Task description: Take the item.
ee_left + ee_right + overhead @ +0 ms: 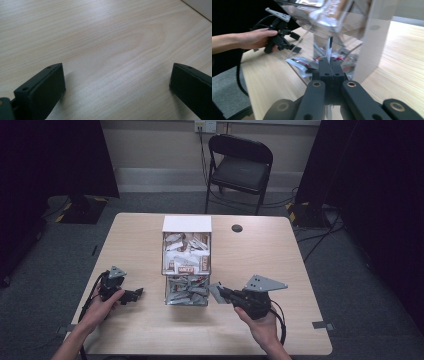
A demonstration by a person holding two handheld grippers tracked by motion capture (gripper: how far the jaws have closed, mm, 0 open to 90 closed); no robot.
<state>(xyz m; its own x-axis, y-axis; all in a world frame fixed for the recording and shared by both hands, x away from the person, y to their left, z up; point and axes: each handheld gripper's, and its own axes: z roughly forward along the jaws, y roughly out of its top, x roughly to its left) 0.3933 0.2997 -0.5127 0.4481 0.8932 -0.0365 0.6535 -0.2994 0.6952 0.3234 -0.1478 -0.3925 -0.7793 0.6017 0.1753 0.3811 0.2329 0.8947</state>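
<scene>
Right gripper: low centre of the high view, jaws pinched on a thin packet, edge-on between them.
Packet: just outside the dispenser at its bottom opening, mid-frame; possibly touching the wall, blurred.
Left gripper: lower left of the high view, jaws wide, nothing between them.
Doing it well: keep the pinch firm and draw the packet straight away from the opening, low over the table.
Open room: bare wood right of the dispenser; near edge close below the hand.
</scene>
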